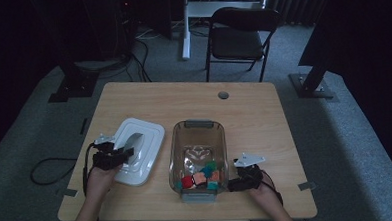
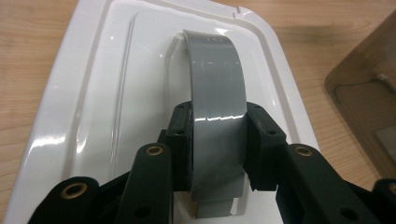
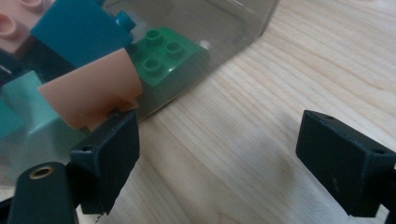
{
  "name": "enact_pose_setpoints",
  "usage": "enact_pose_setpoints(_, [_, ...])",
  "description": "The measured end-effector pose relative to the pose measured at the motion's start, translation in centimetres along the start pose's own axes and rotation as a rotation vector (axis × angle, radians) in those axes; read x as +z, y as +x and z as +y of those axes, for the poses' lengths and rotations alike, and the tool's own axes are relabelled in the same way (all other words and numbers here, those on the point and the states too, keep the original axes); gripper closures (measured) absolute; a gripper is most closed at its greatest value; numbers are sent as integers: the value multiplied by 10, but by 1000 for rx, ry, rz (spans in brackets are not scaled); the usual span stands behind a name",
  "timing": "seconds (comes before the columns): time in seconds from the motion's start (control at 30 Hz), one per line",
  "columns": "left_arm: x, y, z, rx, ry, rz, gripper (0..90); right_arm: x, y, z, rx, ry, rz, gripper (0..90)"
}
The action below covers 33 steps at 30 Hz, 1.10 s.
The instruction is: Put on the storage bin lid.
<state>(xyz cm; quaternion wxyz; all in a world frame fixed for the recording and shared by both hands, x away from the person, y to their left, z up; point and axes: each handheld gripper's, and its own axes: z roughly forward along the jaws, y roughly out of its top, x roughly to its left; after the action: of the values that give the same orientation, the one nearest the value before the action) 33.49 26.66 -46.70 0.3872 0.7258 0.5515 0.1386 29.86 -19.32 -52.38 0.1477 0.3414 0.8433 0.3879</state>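
— What have you got on the left side?

— My left gripper (image 2: 217, 154) has its jaws closed on the grey handle (image 2: 217, 107) of the white lid (image 1: 138, 150). One black pad (image 2: 181, 140) presses each side of the strap, near its closer end. The lid lies flat on the wooden table (image 1: 254, 108), on the left half, just beside the clear bin (image 1: 198, 158) but apart from it. From the high view I see my left hand (image 1: 100, 174) behind the gripper at the lid's near corner.

— And the right?

— My right gripper (image 3: 217, 158) sits low at the table, beside the near right corner of the bin. Its jaws are wide apart with bare wood between them; they hold nothing. The left pad is just beside the bin's clear wall, and I cannot tell if it touches.

— What is in the bin?

— Toy bricks, piled at the near end. Through the wall in the right gripper view I see a green brick (image 3: 163, 53) with round studs, a peach curved piece (image 3: 93, 91) in front of it, a dark teal block (image 3: 77, 30) above, and a pale mint one (image 3: 28, 116) at the lower left. From above there is also a red piece (image 1: 187, 181) among them. The far end of the bin is bare.

— Anything else around?

— A black folding chair (image 1: 238, 38) stands beyond the far edge of the table, on grey carpet.
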Motion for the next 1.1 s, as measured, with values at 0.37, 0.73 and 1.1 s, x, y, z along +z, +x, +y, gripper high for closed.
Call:
enact_pose_setpoints(0.37, [-36,-5,18,38,-62,0,679,11,14,11,-50,12,26,132])
enact_pose_setpoints(0.73, [-59,-10,41,81,-105,3,679,33,36,30,-103,8,74,131])
enact_pose_setpoints(1.1, [-83,-12,62,100,-149,-29,680,59,53,51,-126,17,79,128])
